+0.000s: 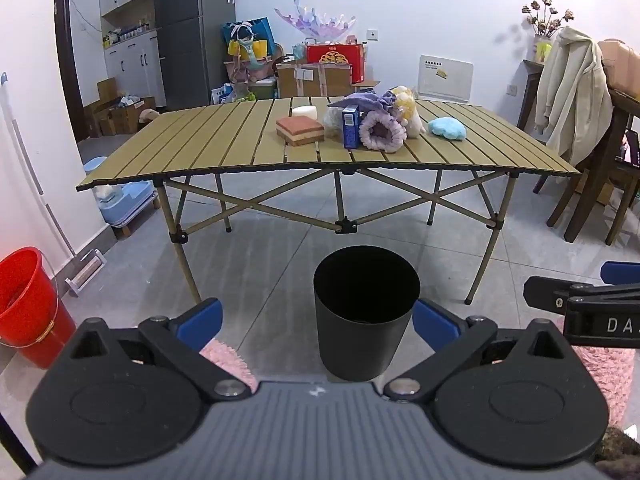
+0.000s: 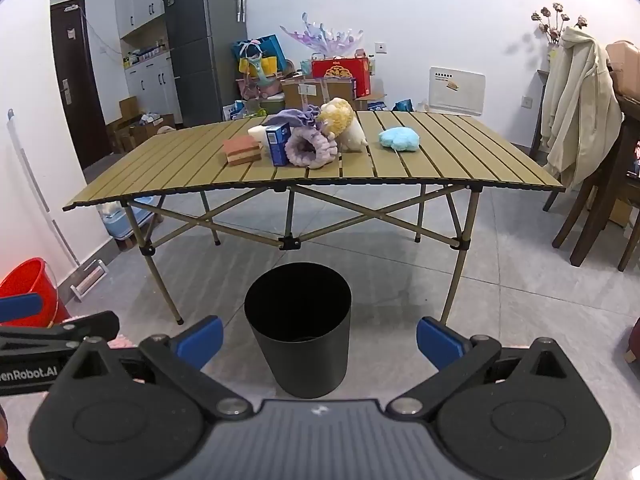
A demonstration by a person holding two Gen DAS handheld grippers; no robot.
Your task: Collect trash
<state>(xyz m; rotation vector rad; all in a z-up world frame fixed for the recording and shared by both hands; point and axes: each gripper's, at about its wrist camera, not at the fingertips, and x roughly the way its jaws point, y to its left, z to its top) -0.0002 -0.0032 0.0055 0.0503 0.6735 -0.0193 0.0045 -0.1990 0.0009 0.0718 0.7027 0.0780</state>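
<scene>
A black round bin [image 1: 366, 312] [image 2: 299, 328] stands on the tiled floor in front of a slatted folding table [image 1: 224, 152] [image 2: 460, 152]. On the table lie a brown layered sponge block [image 1: 300, 130] [image 2: 242, 150], a blue carton [image 1: 351, 126] [image 2: 278, 142], a purple fluffy ring [image 1: 380, 130] [image 2: 312, 150], a yellow-white plush [image 1: 406, 104] [image 2: 342, 120], a light blue fluffy piece [image 1: 447, 128] [image 2: 399, 139] and a white roll [image 1: 304, 111]. My left gripper [image 1: 316, 324] and my right gripper [image 2: 319, 340] both stand open with nothing between the blue pads, short of the bin.
A red bucket [image 1: 26, 304] [image 2: 28, 284] stands at the left wall beside a mop. A wooden chair with a cream jacket [image 1: 572, 88] [image 2: 580, 96] is at the right. Boxes, bags and a grey fridge [image 1: 188, 32] fill the back. Pink rug [image 1: 228, 356] lies near me.
</scene>
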